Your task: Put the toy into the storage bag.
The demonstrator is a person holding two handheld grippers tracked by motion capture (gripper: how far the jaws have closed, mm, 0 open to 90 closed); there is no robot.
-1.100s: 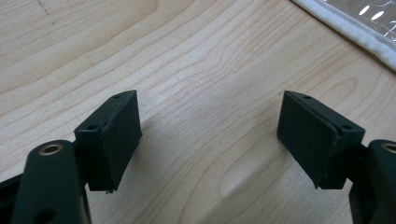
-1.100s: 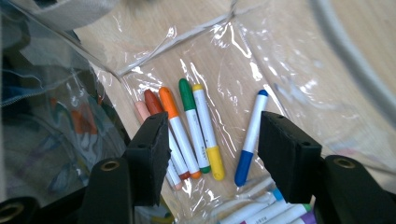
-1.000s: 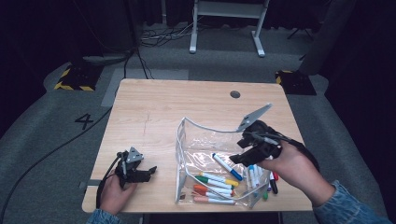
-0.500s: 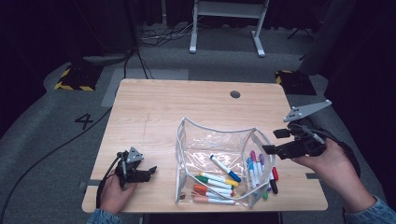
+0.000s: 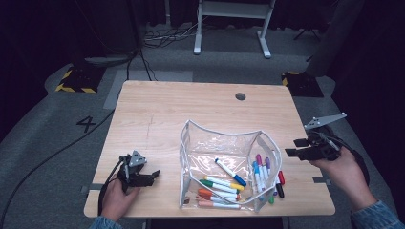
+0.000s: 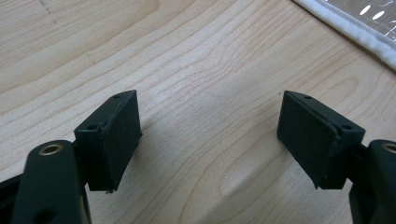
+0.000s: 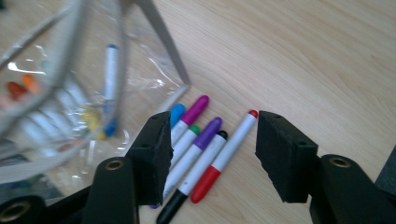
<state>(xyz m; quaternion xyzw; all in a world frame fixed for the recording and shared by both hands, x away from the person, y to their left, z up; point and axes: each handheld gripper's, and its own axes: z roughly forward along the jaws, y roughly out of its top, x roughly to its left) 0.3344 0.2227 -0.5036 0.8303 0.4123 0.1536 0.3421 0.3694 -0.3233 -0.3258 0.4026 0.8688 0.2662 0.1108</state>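
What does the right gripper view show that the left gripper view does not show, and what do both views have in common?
The right gripper view alone shows loose markers lying side by side on the table: a red marker, a black-capped marker and a purple marker next to it. Some of these lie between the open jaws of the right gripper, untouched. More markers sit inside the clear pouch.

The left gripper view alone shows the left gripper with its jaws wide apart and bare wood between them.

Both show the wooden table and part of the pouch's white edge.

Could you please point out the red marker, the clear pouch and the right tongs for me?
red marker [image 7: 224, 156], right gripper view, white barrel.
clear pouch [image 5: 224, 143], high view, back wall.
right tongs [image 7: 210, 151], right gripper view, between open jaws.
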